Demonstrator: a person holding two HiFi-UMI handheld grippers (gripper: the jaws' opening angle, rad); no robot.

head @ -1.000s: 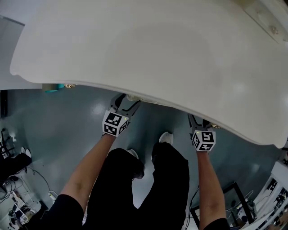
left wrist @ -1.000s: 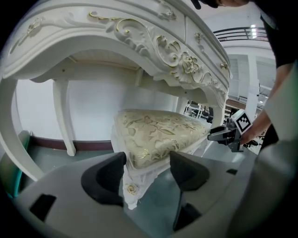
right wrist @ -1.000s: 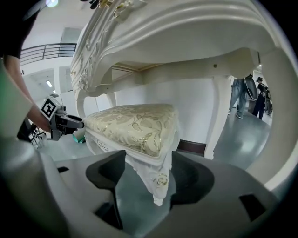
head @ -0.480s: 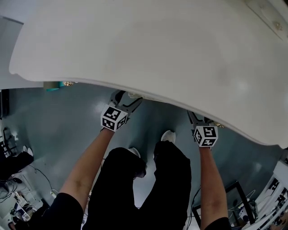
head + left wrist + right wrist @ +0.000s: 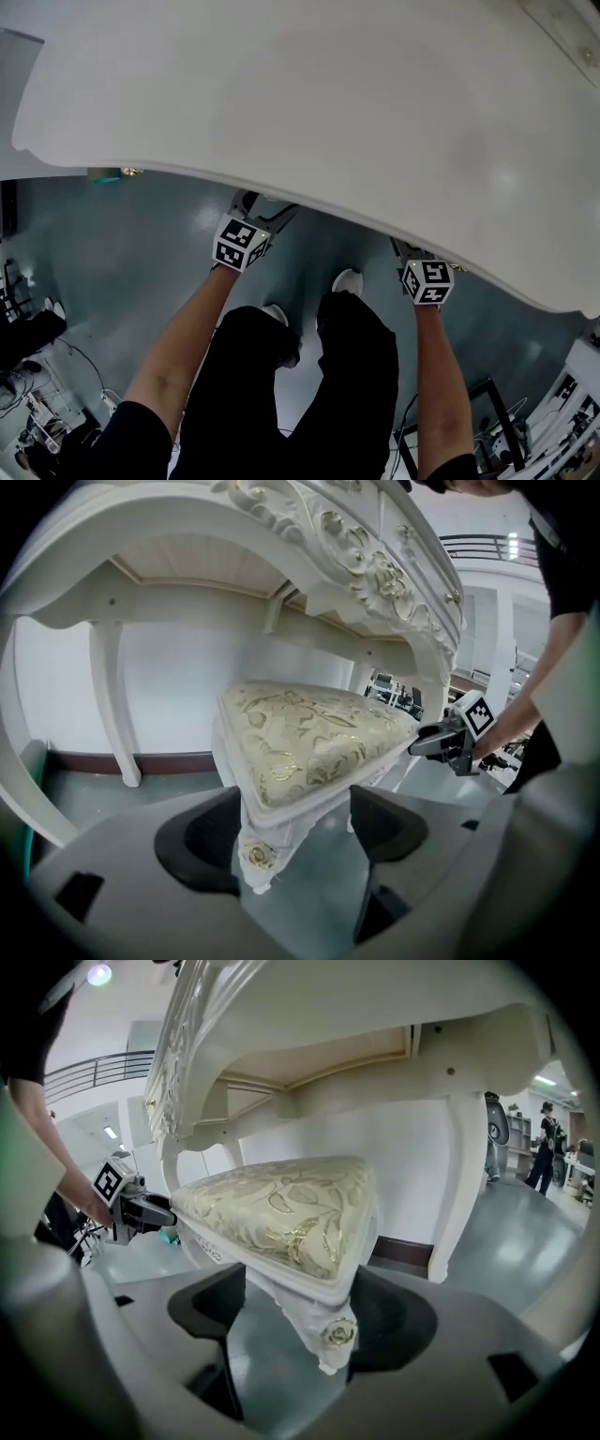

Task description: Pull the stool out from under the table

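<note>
A white carved stool with a gold-patterned cushion (image 5: pixel 309 738) stands under the white table (image 5: pixel 328 103), which hides it in the head view. My left gripper (image 5: pixel 292 832) straddles one front corner of the seat. Its jaws are opening, and the pads are not pressing on the corner between them. My right gripper (image 5: pixel 298 1321) straddles the other front corner of the stool (image 5: pixel 281 1208), its jaws wide with a gap beside the rose-carved corner. In the head view both grippers, left (image 5: pixel 261 208) and right (image 5: pixel 405 251), reach under the table's edge.
White table legs (image 5: pixel 112 705) (image 5: pixel 459 1185) stand behind the stool against the wall. The person's legs and white shoes (image 5: pixel 347 281) are on the grey floor between the arms. Cables and gear (image 5: pixel 37 394) lie at the lower left. A black frame (image 5: pixel 487 412) sits at the lower right.
Both grippers stay at the table's edge with hardly any shift. The head view has tilted a little, so the table fills slightly more of the picture.
</note>
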